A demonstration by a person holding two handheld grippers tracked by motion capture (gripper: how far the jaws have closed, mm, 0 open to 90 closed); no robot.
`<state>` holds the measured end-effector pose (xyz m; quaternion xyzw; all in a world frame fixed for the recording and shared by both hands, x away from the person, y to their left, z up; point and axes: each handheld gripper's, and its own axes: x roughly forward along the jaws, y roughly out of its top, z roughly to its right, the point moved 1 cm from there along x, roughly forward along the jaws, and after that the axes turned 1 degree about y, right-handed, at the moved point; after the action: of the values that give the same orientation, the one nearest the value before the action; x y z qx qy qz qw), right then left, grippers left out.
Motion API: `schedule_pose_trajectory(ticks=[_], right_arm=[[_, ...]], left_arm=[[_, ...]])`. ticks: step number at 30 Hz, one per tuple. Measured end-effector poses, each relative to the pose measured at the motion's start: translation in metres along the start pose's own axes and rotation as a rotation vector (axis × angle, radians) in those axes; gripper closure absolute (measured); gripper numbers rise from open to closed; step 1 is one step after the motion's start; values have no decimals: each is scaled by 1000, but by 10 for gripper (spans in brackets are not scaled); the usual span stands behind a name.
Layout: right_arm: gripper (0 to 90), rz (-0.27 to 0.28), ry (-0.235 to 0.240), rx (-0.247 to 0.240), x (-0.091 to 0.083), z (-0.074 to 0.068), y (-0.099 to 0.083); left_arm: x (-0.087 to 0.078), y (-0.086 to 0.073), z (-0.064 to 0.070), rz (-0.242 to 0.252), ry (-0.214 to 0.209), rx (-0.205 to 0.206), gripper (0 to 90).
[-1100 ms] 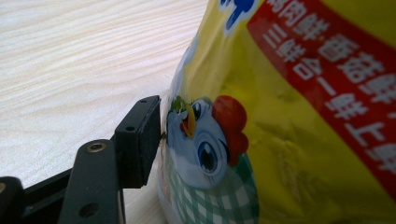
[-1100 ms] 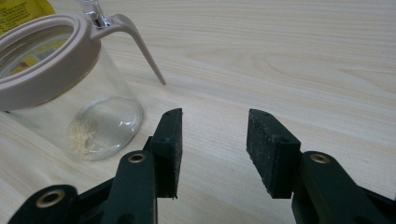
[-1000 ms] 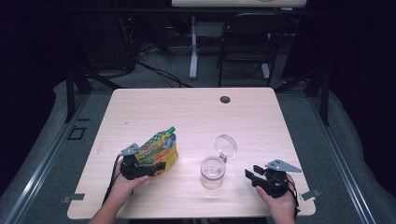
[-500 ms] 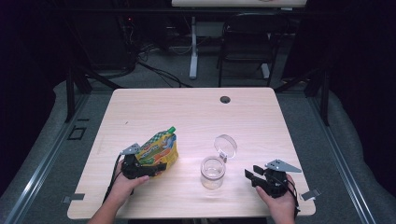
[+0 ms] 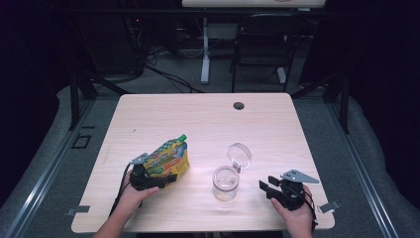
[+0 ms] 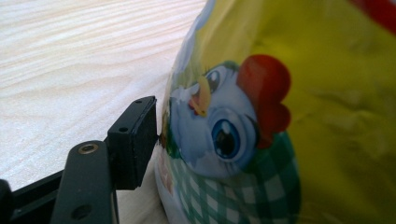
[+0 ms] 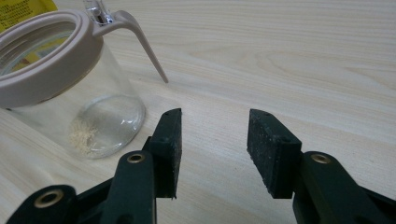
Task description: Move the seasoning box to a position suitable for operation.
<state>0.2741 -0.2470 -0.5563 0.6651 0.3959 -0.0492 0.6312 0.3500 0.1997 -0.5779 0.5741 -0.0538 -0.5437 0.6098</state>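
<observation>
Left gripper (image 5: pixel 163 177) is pinching the yellow snack pouch (image 5: pixel 168 157). Right gripper (image 7: pixel 214 140) is resting with jaws spread, just beside the open glass jar (image 5: pixel 226 182).

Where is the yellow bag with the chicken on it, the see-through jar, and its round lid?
Yellow printed pouch with green cap (image 5: pixel 168 159), high view, on its printed front.
Clear glass jar with beige rim (image 5: pixel 226 184), high view, on its glass wall.
Round clear flip lid (image 5: pixel 239 153), high view, on the lid's middle.
</observation>
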Motion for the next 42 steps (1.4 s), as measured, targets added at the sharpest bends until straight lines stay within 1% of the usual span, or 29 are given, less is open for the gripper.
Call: schedule_pose_trajectory(ticks=[1,3,5,7,11,23,32,35,42], right_arm=[[553,0,1,-1,0,0,0],[552,-1,0,-1,0,0,0],[552,-1,-1,-2,0,1,0],[552,1,-3,-2,0,1,0],[552,0,-2,-3,-1,1,0],[550,-2,-4,-8,0,-1,0],[550,-3,-5,-9,0,-1,0],[550,0,0,-8,0,-1,0],[550,-4,-6,-10,0,-1,0]], left_arm=[[1,0,0,10,11,2,359],[1,-1,1,11,11,3,359],[3,-2,0,6,6,5,366],[4,-3,-1,16,-6,-9,367],[5,-4,-2,26,-13,-20,366],[7,-6,2,60,23,9,397],[7,-7,2,73,28,13,407],[7,-7,3,82,37,16,414],[8,-8,3,94,39,13,422]])
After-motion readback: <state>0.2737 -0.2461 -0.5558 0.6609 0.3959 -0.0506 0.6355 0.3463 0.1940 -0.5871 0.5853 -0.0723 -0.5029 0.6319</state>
